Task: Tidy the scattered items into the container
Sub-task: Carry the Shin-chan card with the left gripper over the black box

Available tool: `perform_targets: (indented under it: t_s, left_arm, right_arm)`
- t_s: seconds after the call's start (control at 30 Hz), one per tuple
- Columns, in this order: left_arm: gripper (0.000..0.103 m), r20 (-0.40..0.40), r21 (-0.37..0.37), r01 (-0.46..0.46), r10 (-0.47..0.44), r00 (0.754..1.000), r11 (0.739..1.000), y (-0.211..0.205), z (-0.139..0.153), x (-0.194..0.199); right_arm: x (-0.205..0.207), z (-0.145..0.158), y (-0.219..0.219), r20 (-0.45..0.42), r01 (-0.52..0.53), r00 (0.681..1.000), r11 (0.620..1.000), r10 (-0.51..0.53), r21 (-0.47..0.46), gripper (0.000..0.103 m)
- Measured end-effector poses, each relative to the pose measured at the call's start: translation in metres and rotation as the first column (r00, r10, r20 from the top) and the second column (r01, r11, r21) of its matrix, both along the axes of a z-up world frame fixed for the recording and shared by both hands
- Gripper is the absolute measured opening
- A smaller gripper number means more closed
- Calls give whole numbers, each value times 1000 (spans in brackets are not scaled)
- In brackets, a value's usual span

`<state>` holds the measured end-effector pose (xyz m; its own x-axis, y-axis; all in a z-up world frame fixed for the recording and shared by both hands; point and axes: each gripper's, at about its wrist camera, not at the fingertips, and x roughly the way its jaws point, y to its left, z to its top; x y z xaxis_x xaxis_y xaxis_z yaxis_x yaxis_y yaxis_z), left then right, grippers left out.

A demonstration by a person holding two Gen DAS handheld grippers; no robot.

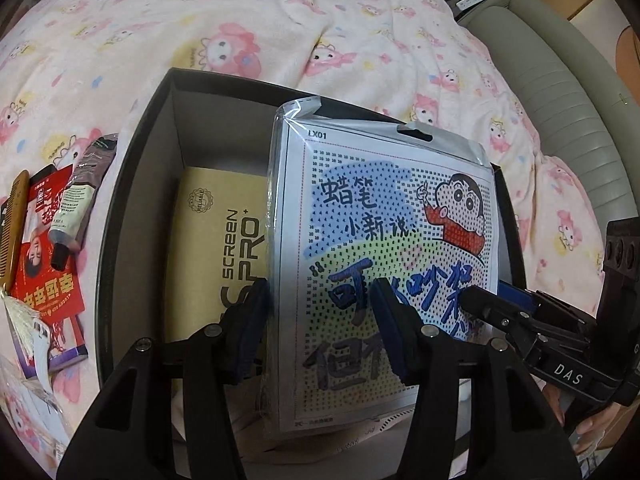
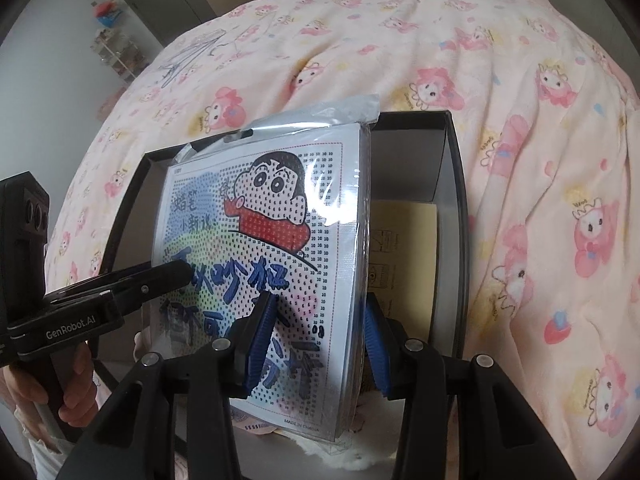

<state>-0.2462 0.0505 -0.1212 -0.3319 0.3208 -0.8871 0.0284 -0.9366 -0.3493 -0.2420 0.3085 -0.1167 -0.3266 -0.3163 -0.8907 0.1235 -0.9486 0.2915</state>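
We hold the packaged cartoon kit (image 1: 384, 248) upright over the open black box (image 1: 132, 208) on the bed (image 1: 280, 32). Our left gripper (image 1: 324, 328) and right gripper (image 2: 320, 344) both straddle its lower edge; we cannot tell whether either's jaws press it.

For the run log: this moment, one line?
item: cartoon packet upright over black box | right gripper: gripping packet | left gripper: at packet edge
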Motion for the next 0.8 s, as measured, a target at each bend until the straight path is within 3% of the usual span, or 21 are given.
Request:
perform_targets:
  t_s: [0.2, 0.47, 0.7, 0.8]
  left_arm:
    - [52, 34, -121, 23, -19, 999, 992, 14, 1, 7]
    - [52, 43, -233, -20, 30, 999, 972, -10, 14, 28]
    - [52, 64, -252, -2, 19, 998, 968, -16, 6, 37]
    - [52, 47, -242, -17, 29, 998, 970, -14, 9, 41]
  right_arm:
    - [3, 1, -15, -33, -29, 999, 996, 32, 84, 43]
    - [11, -7, -42, 22, -152, 988, 988, 151, 15, 43]
    - [17, -27, -58, 129, -225, 966, 974, 222, 9, 46]
    - [17, -21, -56, 81, -201, 977, 976, 195, 83, 46]
